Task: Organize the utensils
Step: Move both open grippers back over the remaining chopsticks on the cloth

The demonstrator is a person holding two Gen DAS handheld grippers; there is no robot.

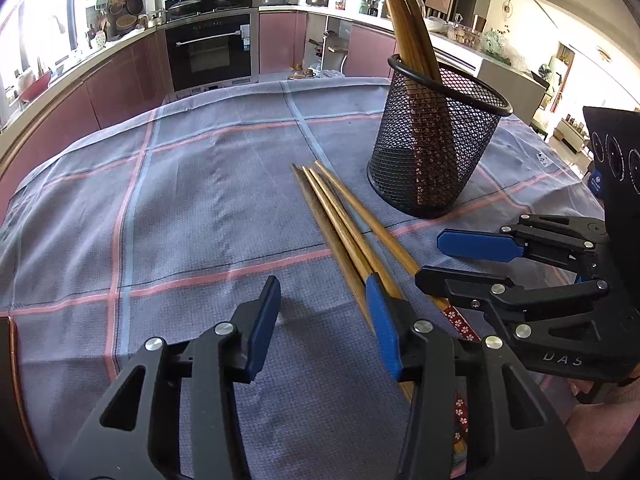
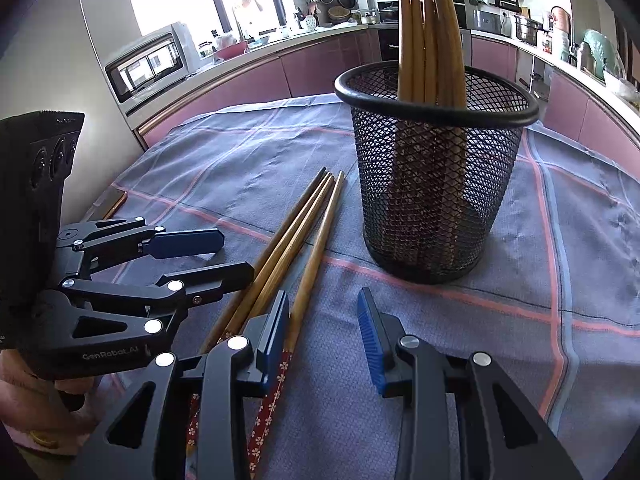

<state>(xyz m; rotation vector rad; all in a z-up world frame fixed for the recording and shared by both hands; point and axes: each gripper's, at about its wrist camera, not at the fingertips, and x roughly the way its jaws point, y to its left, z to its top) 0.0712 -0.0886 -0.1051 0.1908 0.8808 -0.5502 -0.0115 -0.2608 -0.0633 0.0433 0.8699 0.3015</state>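
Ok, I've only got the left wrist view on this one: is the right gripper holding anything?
Observer: No. In the right wrist view the right gripper is open, with only the cloth showing between its fingers.
Operator: Where does it sit relative to the loose chopsticks?
Observer: Its left finger overlaps the patterned handle ends of the loose chopsticks. They lie outside the gap.
Operator: And how many are in the mesh holder?
Observer: At least four stand in the mesh holder, narrow ends up.
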